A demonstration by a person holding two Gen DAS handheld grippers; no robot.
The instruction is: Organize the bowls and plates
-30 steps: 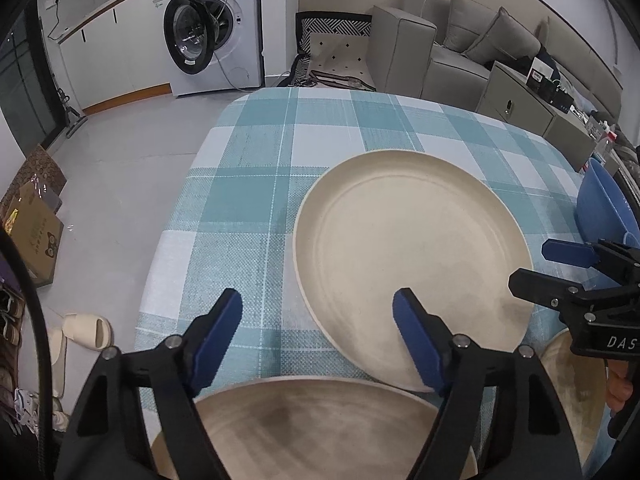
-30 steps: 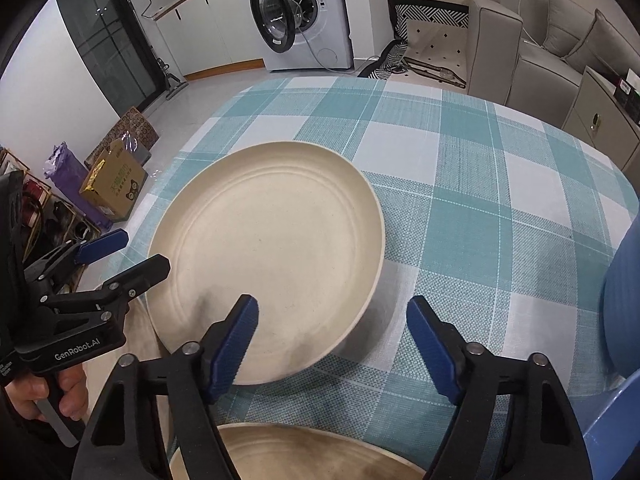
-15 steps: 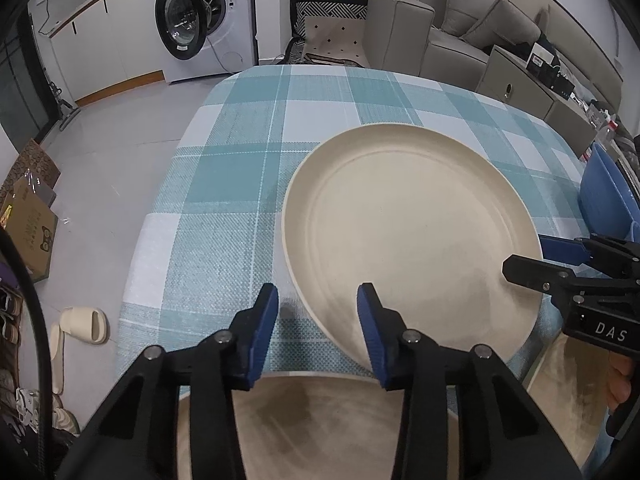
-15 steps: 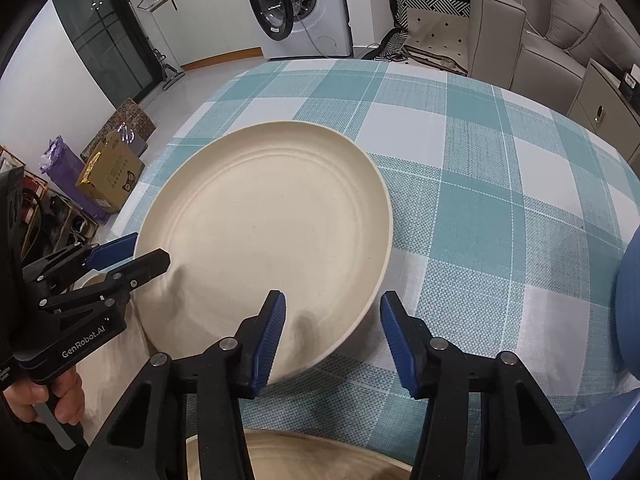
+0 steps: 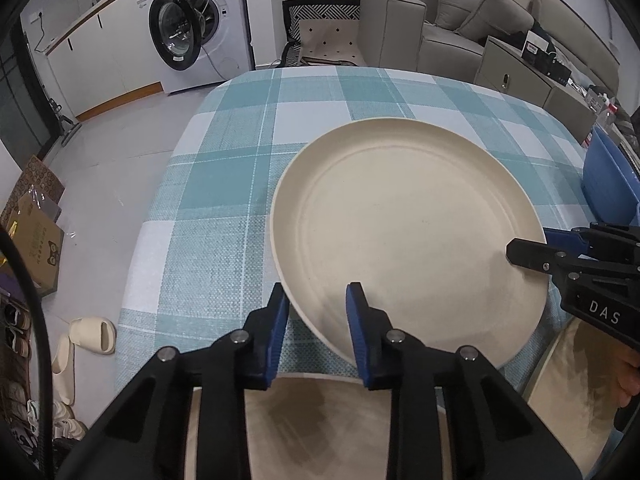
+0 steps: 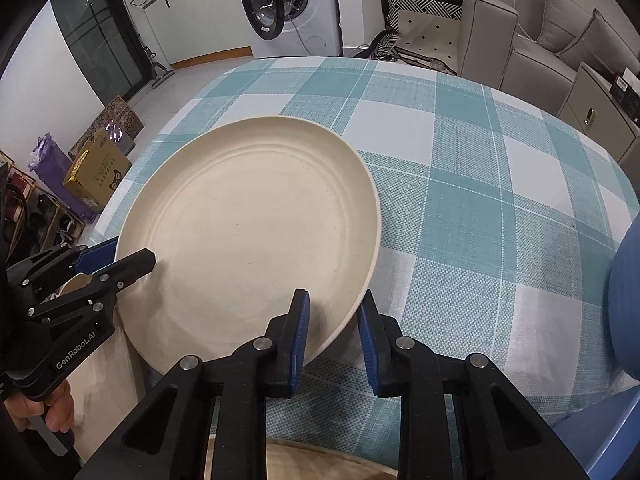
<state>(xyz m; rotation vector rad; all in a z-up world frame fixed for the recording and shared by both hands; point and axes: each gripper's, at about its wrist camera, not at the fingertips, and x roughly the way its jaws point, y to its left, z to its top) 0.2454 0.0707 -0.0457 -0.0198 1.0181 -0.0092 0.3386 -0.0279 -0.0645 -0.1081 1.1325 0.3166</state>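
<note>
A table covered with a teal-and-white checked tablecloth (image 5: 224,184) carries the dishes. A large cream plate (image 5: 408,232) sits on the cloth toward the near edge. Two more cream dishes show at the near edge, one (image 5: 320,432) in the foreground and another (image 5: 568,376) to its right.

floor (image 5: 120,152): pale tile | washing machine (image 5: 200,28): door open | sofa (image 5: 460,32): grey
</note>
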